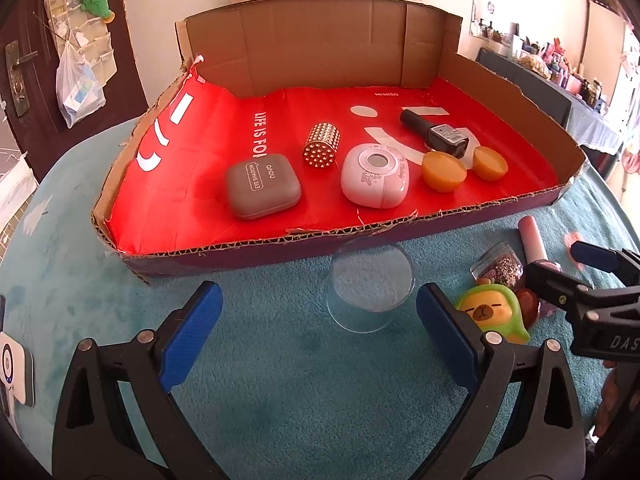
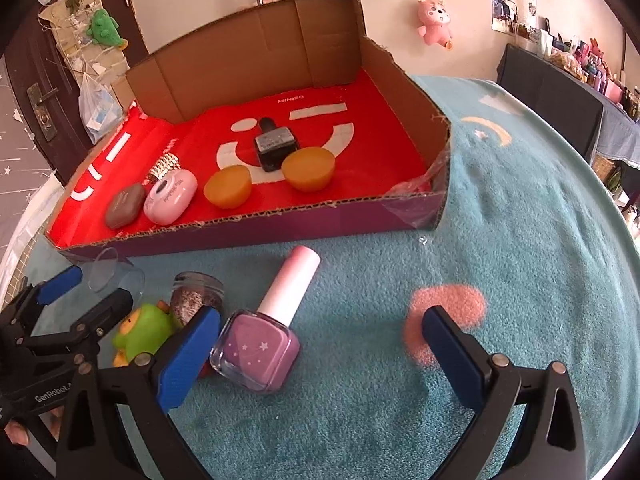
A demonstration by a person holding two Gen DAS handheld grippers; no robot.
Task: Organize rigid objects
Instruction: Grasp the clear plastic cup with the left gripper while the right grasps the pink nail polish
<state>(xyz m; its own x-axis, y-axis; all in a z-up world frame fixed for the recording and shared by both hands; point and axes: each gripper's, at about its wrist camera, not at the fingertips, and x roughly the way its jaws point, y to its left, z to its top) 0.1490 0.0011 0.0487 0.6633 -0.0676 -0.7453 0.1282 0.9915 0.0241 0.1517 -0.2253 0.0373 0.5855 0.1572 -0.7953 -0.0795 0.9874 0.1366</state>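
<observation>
A teal plush cloth (image 2: 520, 240) covers the table, with a cluttered room, a dark door and wall-hung soft toys seen behind. Nearest the cameras, both grippers are held low over the cloth, pointing toward the tray. The left gripper (image 1: 320, 320) is seen with its jaws spread wide and empty, a clear plastic cup (image 1: 370, 284) lying on its side just ahead of them. The right gripper (image 2: 320, 344) is likewise wide open and holding nothing; the purple nail polish bottle (image 2: 260, 344) with its pink cap lies between its jaws, close to the left pad and seemingly not yet touched.

Four items are judged still to be sorted: the cup, the purple bottle, a glitter jar (image 2: 196, 296) and a green capybara toy (image 1: 494, 314), all clustered on the cloth in front of the tray.

Farther off, the cardboard tray (image 1: 248, 242) with its red liner already holds six things in a rough row: a grey eyeshadow case (image 1: 262, 190), a studded gold cylinder (image 1: 321, 144), a pink round compact (image 1: 374, 180), two orange domes (image 1: 444, 172) and a black nail polish bottle (image 1: 436, 130). The task is thus judged somewhat past half done.
</observation>
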